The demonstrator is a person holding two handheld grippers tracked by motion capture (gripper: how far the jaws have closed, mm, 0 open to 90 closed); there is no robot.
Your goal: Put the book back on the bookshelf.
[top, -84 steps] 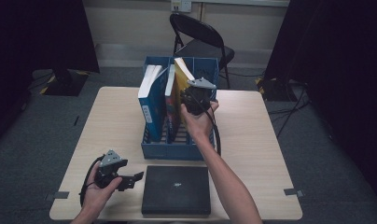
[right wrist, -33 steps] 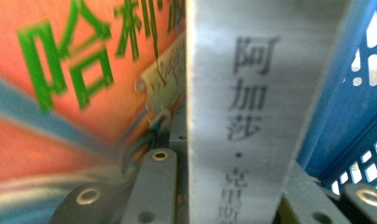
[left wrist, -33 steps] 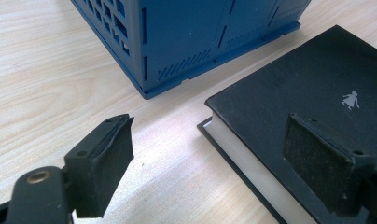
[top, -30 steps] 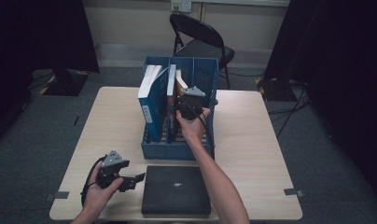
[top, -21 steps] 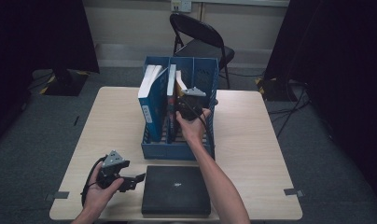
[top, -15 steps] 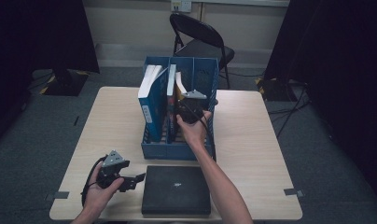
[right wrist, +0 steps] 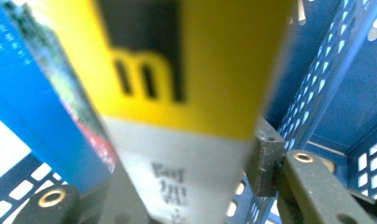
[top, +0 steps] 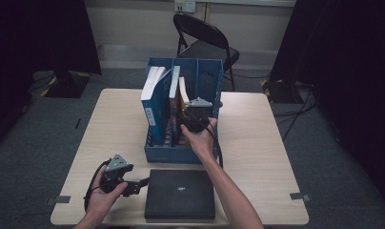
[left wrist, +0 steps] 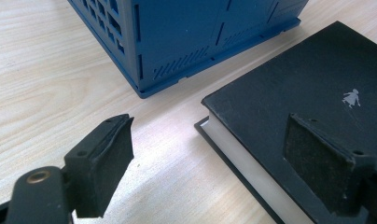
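Right tool point(top: 190, 112): jaws just opening, yellow-and-white paperback book point(right wrist: 186, 93) between them, set upright in blue plastic file rack point(top: 207, 81) on tabletop point(top: 257, 143). Judged light, stiff, smooth-covered; best gripped across spine. Left tool point(left wrist: 224, 158): jaws wide, nothing held.
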